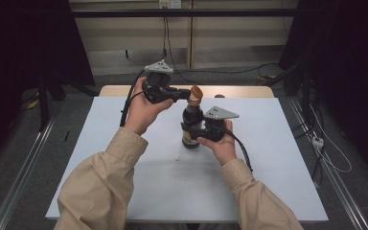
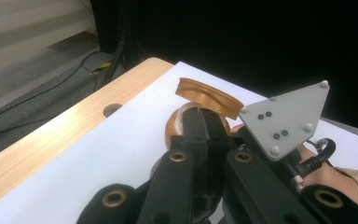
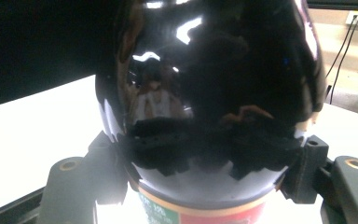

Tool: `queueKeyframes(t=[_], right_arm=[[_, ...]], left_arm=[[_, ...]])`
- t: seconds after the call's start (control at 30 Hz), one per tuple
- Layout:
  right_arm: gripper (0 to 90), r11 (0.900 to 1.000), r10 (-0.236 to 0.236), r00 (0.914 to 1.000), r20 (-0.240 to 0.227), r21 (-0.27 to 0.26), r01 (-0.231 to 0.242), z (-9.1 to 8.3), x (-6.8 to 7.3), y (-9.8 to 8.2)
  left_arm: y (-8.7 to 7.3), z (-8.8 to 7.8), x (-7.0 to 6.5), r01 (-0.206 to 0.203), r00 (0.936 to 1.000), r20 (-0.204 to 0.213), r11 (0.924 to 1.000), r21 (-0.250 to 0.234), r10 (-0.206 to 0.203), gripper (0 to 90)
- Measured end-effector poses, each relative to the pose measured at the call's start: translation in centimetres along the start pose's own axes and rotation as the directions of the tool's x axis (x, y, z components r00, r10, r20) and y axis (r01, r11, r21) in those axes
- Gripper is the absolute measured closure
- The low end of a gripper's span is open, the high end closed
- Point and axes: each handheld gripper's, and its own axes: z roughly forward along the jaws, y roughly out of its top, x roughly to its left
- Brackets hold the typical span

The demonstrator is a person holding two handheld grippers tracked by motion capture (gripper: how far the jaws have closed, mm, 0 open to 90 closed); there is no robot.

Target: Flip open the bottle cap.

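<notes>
- Two tongs work on one dark glass bottle [image 1: 190, 125], which stands upright near the middle of the white surface [image 1: 124, 163].
- Right tongs [image 1: 191, 130]: held in the person's right hand [image 1: 219, 142], jaws clamped on opposite sides of the bottle body, just above its label.
- In the right gripper view, the glossy black bottle [image 3: 214, 93] sits between the two jaws, with the green, red and white label edge [image 3: 200, 215] at the bottom of the frame. The glass mirrors the jaw pads.
- Left tongs [image 1: 186, 95]: held in the person's left hand [image 1: 143, 111], reaching in from the left at the height of the bottle top.
- In the left gripper view, the left tongs [image 2: 204, 122] show jaws drawn together with almost no gap, their tips at the bottle's brown collar [image 2: 173, 130] and a pale rim just under the cap.
- Brown flip cap [image 1: 195, 92]: tilted upward off the bottle mouth. In the left gripper view, the cap [image 2: 209, 97] appears as a round disc standing at a slant above the jaw tips. Whether the jaws pinch the cap or its hinge cannot be determined.
- Grey three-cornered plate [image 2: 286, 119] of the right tongs lies just beside the left jaws in the left gripper view.
- Wooden table edge [image 1: 235, 90] extends beyond the far side of the white surface, with a round hole [image 2: 112, 110] in it.
- Both forearms wear beige sleeves [image 1: 100, 187].
</notes>
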Motion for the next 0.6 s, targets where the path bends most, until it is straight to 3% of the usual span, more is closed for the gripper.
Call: queueKeyframes(t=[0.37,0.6], right_arm=[[30.9,1.0,-0.005,1.0,0.0,0.001,0.005,0.03,0.15,0.0],[30.8,1.0,-0.007,1.0,0.002,-0.004,0.007,0.02,0.22,-0.09]], left_arm=[[0.3,0.06,-0.12,0.019,0.9998,0.003,0.9995,-0.027,-0.019,90.0],[0.58,0.13,-0.35,0.006,1.0,-0.003,0.9997,-0.025,-0.007,90.0]])
